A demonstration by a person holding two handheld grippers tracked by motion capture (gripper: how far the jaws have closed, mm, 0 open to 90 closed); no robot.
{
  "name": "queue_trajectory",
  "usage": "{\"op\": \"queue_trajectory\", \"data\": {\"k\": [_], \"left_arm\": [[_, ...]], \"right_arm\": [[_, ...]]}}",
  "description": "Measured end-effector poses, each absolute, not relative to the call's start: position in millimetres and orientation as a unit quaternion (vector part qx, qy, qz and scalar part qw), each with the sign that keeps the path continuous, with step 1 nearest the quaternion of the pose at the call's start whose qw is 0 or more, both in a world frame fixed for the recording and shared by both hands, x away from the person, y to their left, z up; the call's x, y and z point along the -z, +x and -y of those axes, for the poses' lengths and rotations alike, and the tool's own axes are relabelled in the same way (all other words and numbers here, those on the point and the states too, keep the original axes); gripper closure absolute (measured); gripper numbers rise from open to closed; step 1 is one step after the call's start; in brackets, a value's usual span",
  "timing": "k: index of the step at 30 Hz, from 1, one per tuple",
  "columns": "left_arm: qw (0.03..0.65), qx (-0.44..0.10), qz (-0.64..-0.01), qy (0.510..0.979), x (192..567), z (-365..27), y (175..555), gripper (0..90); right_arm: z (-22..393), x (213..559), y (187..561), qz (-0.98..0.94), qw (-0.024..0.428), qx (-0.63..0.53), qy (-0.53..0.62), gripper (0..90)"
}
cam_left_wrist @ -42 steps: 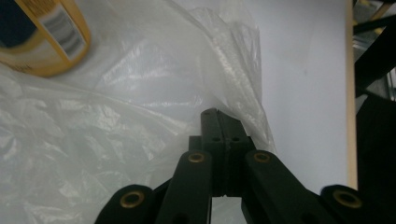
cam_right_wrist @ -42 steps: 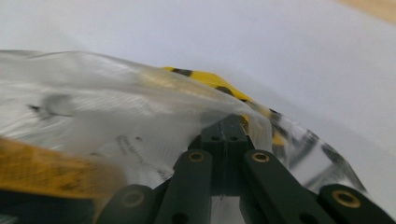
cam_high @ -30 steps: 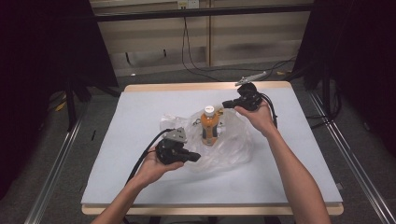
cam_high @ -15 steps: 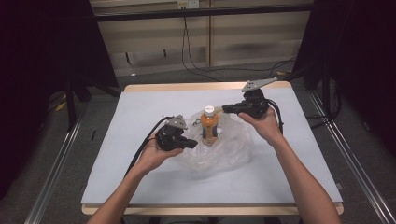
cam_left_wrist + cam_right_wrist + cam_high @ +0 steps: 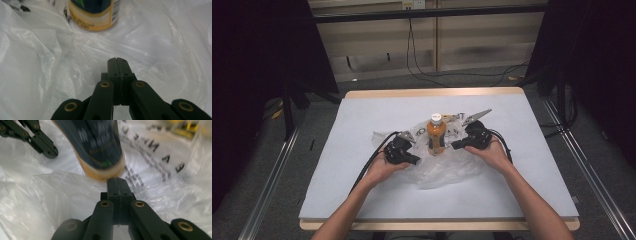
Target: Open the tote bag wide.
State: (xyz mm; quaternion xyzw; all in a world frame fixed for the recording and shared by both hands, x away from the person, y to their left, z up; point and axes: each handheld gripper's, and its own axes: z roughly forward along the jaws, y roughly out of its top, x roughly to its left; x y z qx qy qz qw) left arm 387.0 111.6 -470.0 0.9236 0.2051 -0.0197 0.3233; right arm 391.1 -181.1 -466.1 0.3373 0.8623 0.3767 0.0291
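The orange drink bottle (image 5: 436, 136) stands upright at the centre of the high view, on a crumpled clear plastic bag (image 5: 447, 167) spread over the white table (image 5: 362, 115). Half a second ago the two grippers sat farther apart, the left one toward the left of the frame and the right one higher, in the upper right. Both have since closed in and dropped to the bottle's base, one on each side.

The left gripper (image 5: 416, 160) lies just left of the bottle's foot. In its own view its jaws are pressed flat together over the bag film (image 5: 50, 62), the bottle's base (image 5: 93, 15) at the top of the frame; whether a fold of film is pinched between them I cannot tell.

The right gripper (image 5: 454, 146) points in from the right. Its jaws (image 5: 117, 182) are likewise closed tight, tips just beside the bottle (image 5: 95, 147), with printed bag (image 5: 155, 162) behind.

This converging move suggests the person is about to gather the bag up around the bottle; grasping the film on each side likely comes next.
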Motion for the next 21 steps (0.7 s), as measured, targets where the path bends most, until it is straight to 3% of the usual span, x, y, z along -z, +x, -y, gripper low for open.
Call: {"op": "queue_trajectory", "data": {"k": [21], "left_arm": [[0.334, 0.02, -0.224, 0.915, 471.4, -139.5, 374.9, 90.0]], "right_arm": [[223.0, 478.4, 348.3, -0.862, 0.048, -0.357, 0.357, 90.0]]}}
